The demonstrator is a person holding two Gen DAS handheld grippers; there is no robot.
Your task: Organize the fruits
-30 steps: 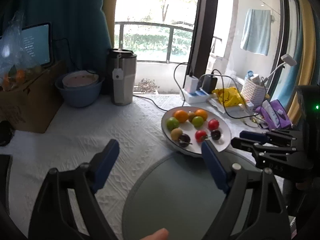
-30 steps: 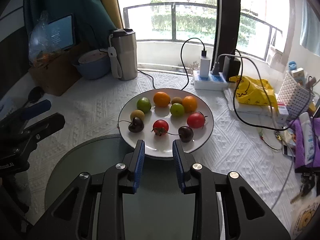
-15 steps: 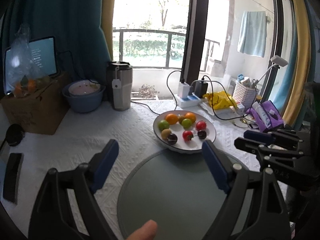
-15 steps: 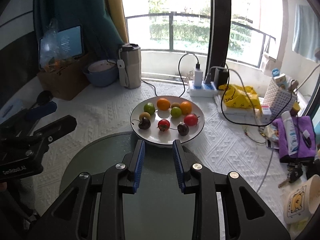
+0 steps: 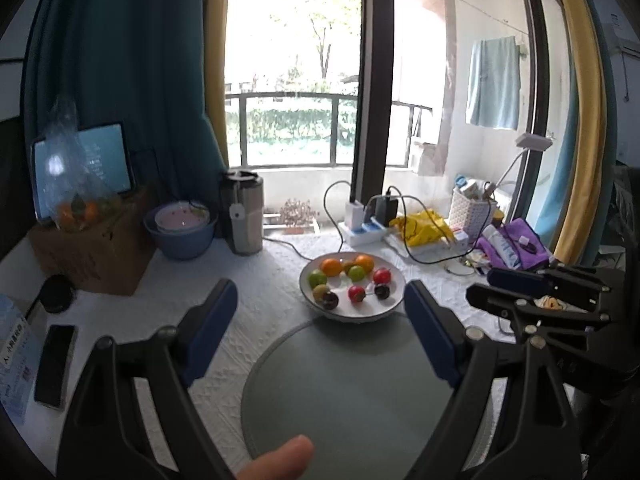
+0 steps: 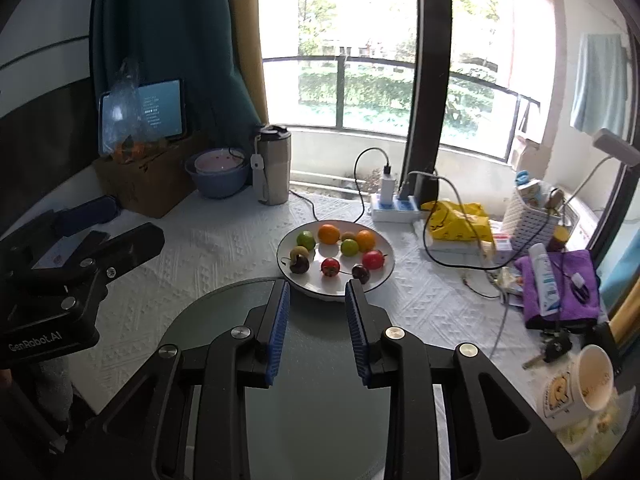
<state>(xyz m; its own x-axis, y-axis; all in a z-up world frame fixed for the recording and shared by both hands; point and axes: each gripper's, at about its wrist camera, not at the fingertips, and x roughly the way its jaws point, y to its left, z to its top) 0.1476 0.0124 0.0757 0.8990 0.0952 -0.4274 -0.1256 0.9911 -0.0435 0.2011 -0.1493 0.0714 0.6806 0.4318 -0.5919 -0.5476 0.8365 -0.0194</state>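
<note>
A white plate [image 5: 384, 311] [image 6: 383, 252] holds several small fruits: oranges, green limes, red tomatoes, dark cherries and kiwis. It stands on the white tablecloth just behind a round grey-green mat [image 5: 348, 384] [image 6: 316, 392]. My left gripper [image 5: 320, 312] is wide open and empty, above the mat's near-left side. My right gripper [image 6: 317, 296] is open with a narrower gap, empty, above the mat and short of the plate's near rim. Each gripper shows from the side in the other's view.
A steel tumbler [image 6: 273, 168], a blue bowl [image 6: 218, 174] and a cardboard box [image 6: 144, 184] stand at the back left. A power strip [image 6: 394, 204], yellow bag [image 6: 456, 220], white basket [image 6: 532, 216] and purple cloth [image 6: 560, 288] crowd the right. A phone [image 5: 54, 364] lies left.
Both grippers have pulled back and risen away from the plate, so the plate looks smaller and farther. Their jaw openings are unchanged.
</note>
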